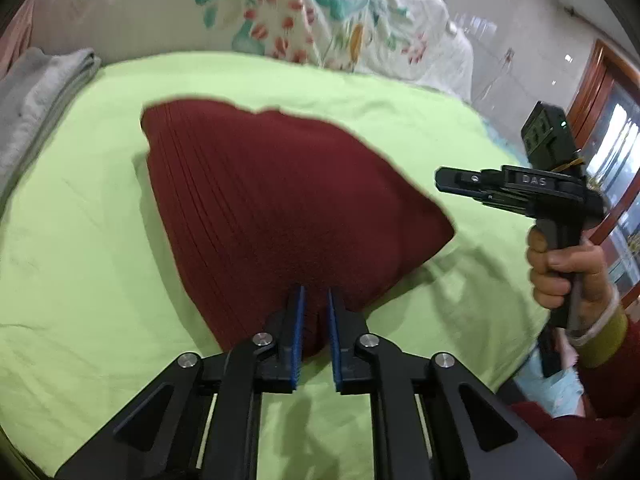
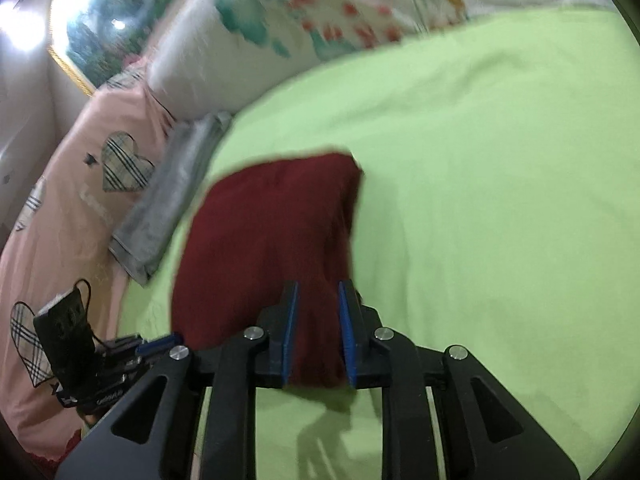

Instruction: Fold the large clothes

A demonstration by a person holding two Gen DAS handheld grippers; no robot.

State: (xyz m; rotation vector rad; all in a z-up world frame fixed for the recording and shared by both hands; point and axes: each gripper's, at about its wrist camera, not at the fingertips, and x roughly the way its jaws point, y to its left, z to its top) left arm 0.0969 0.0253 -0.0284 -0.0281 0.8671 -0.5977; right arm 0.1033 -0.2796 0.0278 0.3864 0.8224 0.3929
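A dark red ribbed garment (image 1: 280,200) lies folded into a compact bundle on the light green bedsheet (image 1: 100,240). My left gripper (image 1: 316,292) is slightly open, its blue-padded fingers just above the bundle's near edge, holding nothing. My right gripper (image 2: 318,286) is open over the near edge of the same red garment (image 2: 276,232) and holds nothing. In the left wrist view the right gripper (image 1: 444,180) hovers in a hand to the right of the bundle. The left gripper (image 2: 160,346) shows at the lower left of the right wrist view.
A folded grey garment (image 1: 36,92) (image 2: 168,196) lies at the sheet's left edge. A floral quilt (image 1: 340,12) is heaped at the back. A pink heart-patterned cover (image 2: 80,184) lies beside the green sheet (image 2: 500,200). A wooden door frame (image 1: 600,80) stands at right.
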